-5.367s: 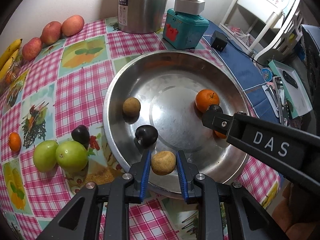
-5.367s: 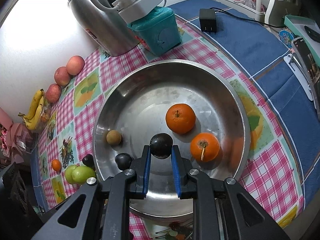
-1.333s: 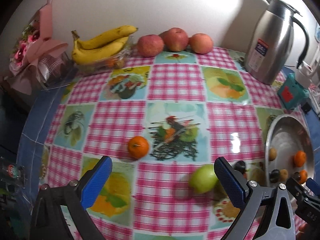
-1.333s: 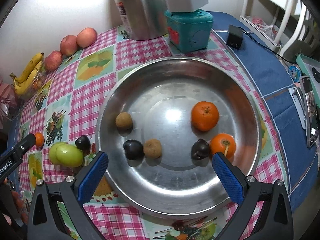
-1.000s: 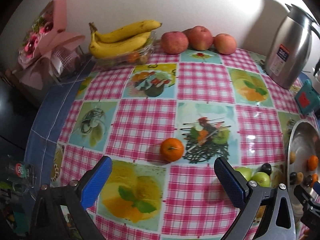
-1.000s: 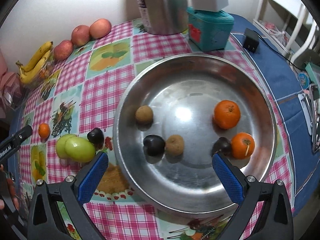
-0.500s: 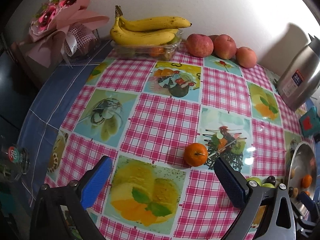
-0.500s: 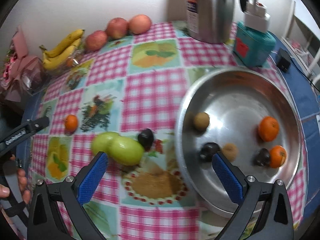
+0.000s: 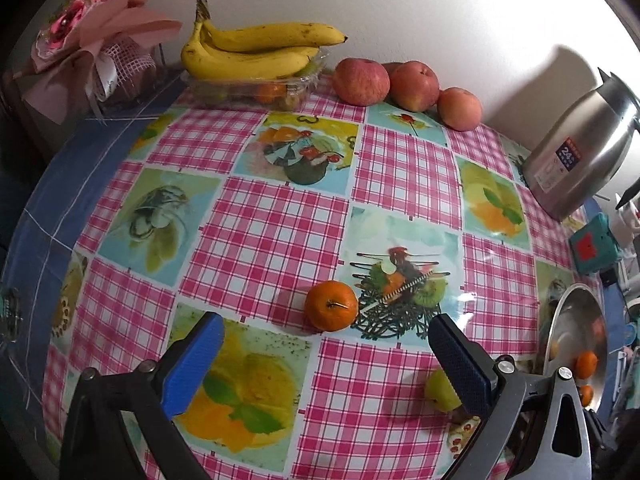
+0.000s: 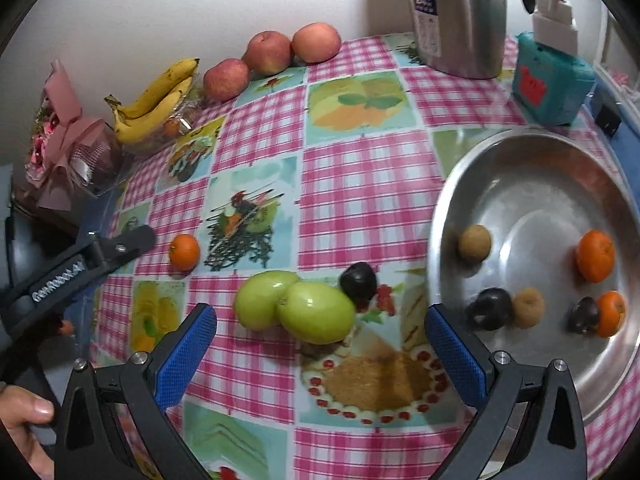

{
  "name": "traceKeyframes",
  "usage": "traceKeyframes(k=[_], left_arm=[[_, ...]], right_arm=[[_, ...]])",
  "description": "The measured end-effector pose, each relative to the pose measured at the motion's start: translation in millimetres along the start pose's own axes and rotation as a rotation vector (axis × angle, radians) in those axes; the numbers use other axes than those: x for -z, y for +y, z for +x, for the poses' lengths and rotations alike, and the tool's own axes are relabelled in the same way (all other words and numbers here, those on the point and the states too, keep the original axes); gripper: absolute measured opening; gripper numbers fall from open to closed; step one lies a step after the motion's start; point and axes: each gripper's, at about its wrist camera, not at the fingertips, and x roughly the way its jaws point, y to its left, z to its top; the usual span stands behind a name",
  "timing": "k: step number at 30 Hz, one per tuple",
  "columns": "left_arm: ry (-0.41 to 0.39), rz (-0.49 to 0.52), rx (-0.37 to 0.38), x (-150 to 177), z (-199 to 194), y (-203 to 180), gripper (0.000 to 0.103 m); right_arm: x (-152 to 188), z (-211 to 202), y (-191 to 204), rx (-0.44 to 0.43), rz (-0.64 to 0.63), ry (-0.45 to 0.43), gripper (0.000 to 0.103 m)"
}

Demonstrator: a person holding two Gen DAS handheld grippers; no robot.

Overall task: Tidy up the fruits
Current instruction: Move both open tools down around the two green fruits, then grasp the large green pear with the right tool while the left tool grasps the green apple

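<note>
**Six in the pan, four small fruits to go**

While six small fruits sit in the steel pan (image 10: 532, 184), the job looks roughly half done. The left gripper (image 9: 326, 350) hangs wide open and empty over the loose tangerine (image 9: 331, 311) on the checked surface (image 9: 264, 236). The right gripper (image 10: 320, 340), also spread and empty, frames the two green fruits (image 10: 296, 310), which touch, with the dark plum (image 10: 358, 279) just beside them. Bananas (image 9: 256, 50) and apples (image 9: 404, 82) wait by the wall.

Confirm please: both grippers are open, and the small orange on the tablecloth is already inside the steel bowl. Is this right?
Not quite. Both grippers are open, but that small orange lies on the tablecloth, outside the steel bowl, ahead of the left gripper. The right wrist view shows it, with the right gripper.
</note>
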Motion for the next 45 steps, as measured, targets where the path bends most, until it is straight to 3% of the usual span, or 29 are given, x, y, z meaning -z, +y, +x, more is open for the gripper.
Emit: traceKeyframes(k=[4,16,19,24,29,34,39,45], left_arm=[[-0.004,-0.001,-0.008,0.1,1.2,-0.9,0.103],[0.059,0.019,0.088,5.6,12.9,-12.9,0.103],[0.065,0.012,0.089,6.3,15.6,-13.7,0.103],[0.101,0.002,0.129,8.9,21.5,-18.8,0.103],[0.143,0.016,0.157,15.0,27.9,-31.4,0.102],[0.18,0.011,0.205,20.2,33.7,-40.9,0.101],[0.204,0.004,0.222,23.6,38.0,-44.8,0.093],[0.218,-0.003,0.232,25.1,38.7,-45.7,0.091]], right_arm=[[1.7,8.1,2.6,-0.03,0.015,0.03,0.103],[0.0,12.6,-3.3,-0.032,0.096,0.039,0.102],[0.7,14.9,-4.0,-0.036,0.104,0.047,0.089],[2.4,19.3,-6.3,-0.045,0.123,0.057,0.08],[3.5,21.8,-12.1,-0.054,0.158,0.063,0.076],[4.4,24.5,-14.5,-0.075,0.178,0.072,0.066],[6.0,28.0,-20.1,-0.107,0.21,0.083,0.056],[7.1,26.9,-22.7,-0.119,0.229,0.089,0.053]])
